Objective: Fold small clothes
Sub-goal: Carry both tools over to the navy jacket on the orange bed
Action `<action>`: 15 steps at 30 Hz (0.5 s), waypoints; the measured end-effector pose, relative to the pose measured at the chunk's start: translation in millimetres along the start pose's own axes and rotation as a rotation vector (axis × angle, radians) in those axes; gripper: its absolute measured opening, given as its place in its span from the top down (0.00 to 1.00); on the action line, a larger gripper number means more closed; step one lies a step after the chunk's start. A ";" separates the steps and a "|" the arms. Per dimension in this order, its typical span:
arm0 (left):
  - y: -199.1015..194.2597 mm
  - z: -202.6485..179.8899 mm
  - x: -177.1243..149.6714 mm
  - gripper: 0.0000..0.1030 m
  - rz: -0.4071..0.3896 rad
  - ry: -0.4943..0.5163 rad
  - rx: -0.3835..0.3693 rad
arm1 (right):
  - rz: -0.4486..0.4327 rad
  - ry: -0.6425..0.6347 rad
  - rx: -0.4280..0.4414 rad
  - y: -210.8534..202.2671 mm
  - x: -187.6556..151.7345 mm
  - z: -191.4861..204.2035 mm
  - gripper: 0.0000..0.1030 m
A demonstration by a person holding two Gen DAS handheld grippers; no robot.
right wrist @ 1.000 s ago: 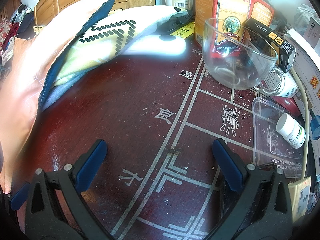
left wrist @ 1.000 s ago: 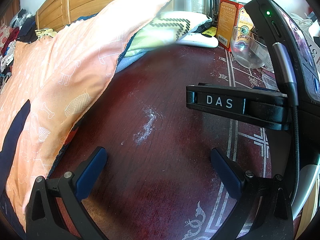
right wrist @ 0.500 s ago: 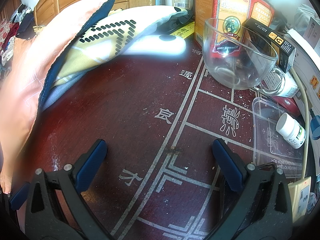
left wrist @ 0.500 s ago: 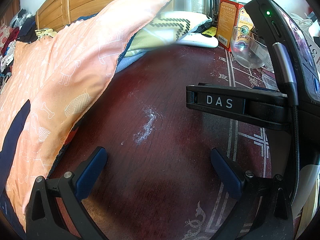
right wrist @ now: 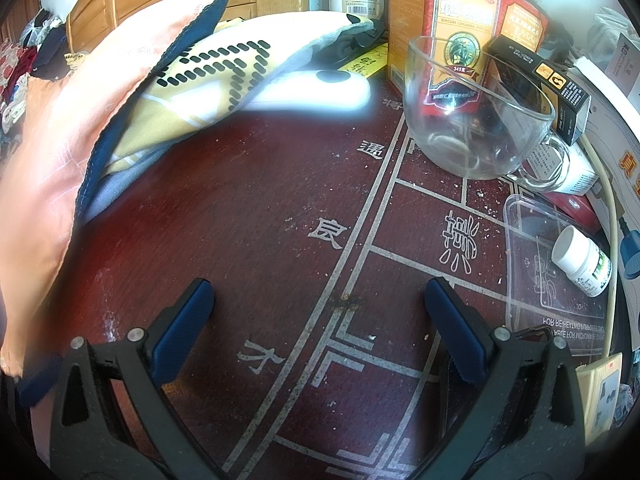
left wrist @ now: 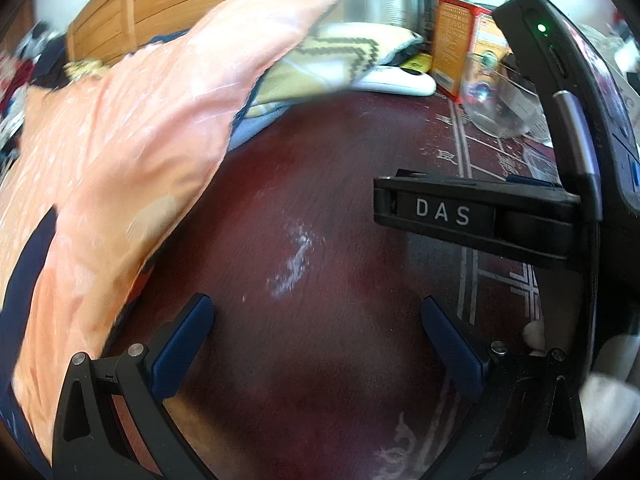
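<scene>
Both claws, left claw [left wrist: 316, 344] & right claw [right wrist: 320, 320], are held released, nothing gripped, over bare dark-red table [right wrist: 248, 208]; peach garment [left wrist: 120, 168] is draped at left edge, prob. awaiting pickup.

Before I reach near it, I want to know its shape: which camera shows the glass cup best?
The right wrist view: the glass cup stands close and sharp there, rim, base and handle all visible, on the dark red table. In the left wrist view the glass cup is small, blurred and partly hidden behind the right gripper's black body.
</scene>
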State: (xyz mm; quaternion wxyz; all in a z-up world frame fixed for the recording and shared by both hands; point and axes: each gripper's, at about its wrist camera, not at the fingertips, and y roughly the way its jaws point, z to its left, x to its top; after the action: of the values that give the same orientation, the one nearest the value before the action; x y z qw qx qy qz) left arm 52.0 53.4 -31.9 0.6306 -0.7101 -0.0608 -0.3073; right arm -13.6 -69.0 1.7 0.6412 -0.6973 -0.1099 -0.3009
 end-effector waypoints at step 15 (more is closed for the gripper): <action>-157.9 102.7 -34.1 0.00 -0.340 -0.055 -0.156 | -0.152 -0.100 0.209 -80.9 5.3 35.4 0.00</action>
State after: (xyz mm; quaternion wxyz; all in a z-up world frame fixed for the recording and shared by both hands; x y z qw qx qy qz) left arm -13.3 190.7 84.4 0.5109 -0.7444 -0.1732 -0.3935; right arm -43.2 -23.8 71.7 0.6795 -0.6304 -0.2251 -0.3005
